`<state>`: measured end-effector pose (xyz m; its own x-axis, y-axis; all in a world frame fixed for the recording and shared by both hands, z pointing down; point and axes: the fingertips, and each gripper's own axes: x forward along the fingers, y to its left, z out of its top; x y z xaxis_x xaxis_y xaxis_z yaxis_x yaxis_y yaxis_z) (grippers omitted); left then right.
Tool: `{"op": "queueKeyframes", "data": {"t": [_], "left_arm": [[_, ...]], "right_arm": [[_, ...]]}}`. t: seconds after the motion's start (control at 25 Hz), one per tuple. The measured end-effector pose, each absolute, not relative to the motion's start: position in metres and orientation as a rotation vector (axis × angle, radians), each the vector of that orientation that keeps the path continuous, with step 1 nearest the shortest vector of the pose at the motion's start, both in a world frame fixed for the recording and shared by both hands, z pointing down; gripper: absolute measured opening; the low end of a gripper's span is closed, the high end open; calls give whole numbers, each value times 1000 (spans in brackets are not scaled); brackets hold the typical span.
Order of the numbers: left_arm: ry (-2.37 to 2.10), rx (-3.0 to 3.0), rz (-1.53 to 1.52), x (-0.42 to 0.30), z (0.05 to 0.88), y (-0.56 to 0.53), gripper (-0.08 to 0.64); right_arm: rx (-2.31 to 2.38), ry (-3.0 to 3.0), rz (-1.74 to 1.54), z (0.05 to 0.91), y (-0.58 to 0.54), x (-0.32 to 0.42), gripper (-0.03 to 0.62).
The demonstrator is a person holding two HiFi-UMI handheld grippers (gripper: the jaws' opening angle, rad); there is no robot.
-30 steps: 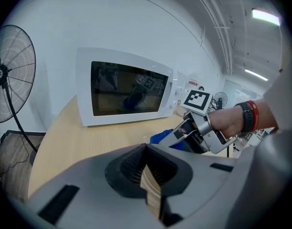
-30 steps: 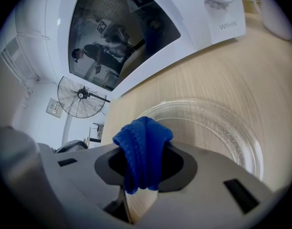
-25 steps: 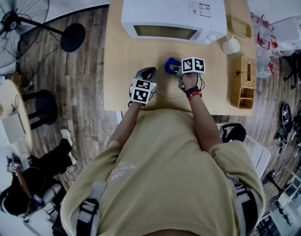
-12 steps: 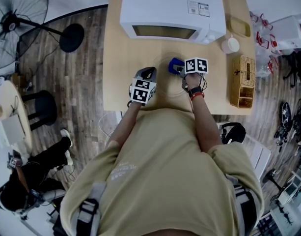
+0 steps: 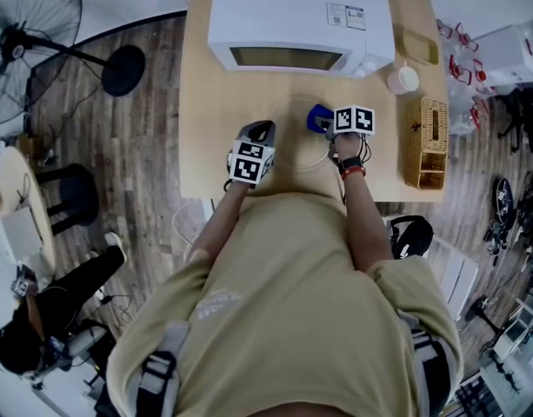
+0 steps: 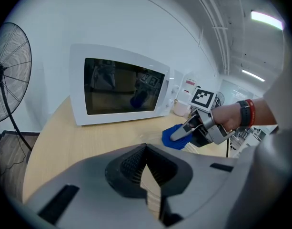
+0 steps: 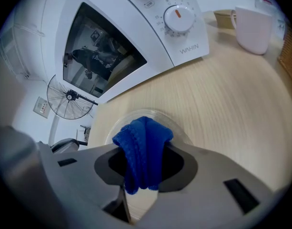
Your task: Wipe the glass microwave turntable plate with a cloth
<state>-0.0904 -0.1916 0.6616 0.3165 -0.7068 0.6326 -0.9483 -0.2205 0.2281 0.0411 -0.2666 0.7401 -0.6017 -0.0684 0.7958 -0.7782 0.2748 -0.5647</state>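
The clear glass turntable plate lies flat on the wooden table in front of the microwave. My left gripper sits at the plate's left rim, and its jaws look shut on that rim. My right gripper is shut on a folded blue cloth and presses it onto the plate's right part. In the right gripper view the cloth bulges out between the jaws, with the plate curving round behind it. The left gripper view shows the cloth across the plate.
A white mug stands to the right of the microwave, with a shallow tray behind it. A wicker basket sits at the table's right edge. A floor fan stands off to the left.
My right gripper has slid the blue cloth to the right across the plate. The left gripper has stayed at the plate's left rim.
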Motion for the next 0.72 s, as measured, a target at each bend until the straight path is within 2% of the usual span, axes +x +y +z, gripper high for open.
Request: {"op": "queueKeyframes", "data": {"t": [0.72], "left_arm": [[-1444, 2016, 541, -85, 661, -187, 12]], "right_arm": [[888, -1847, 1291, 739, -274, 80, 135]]}}
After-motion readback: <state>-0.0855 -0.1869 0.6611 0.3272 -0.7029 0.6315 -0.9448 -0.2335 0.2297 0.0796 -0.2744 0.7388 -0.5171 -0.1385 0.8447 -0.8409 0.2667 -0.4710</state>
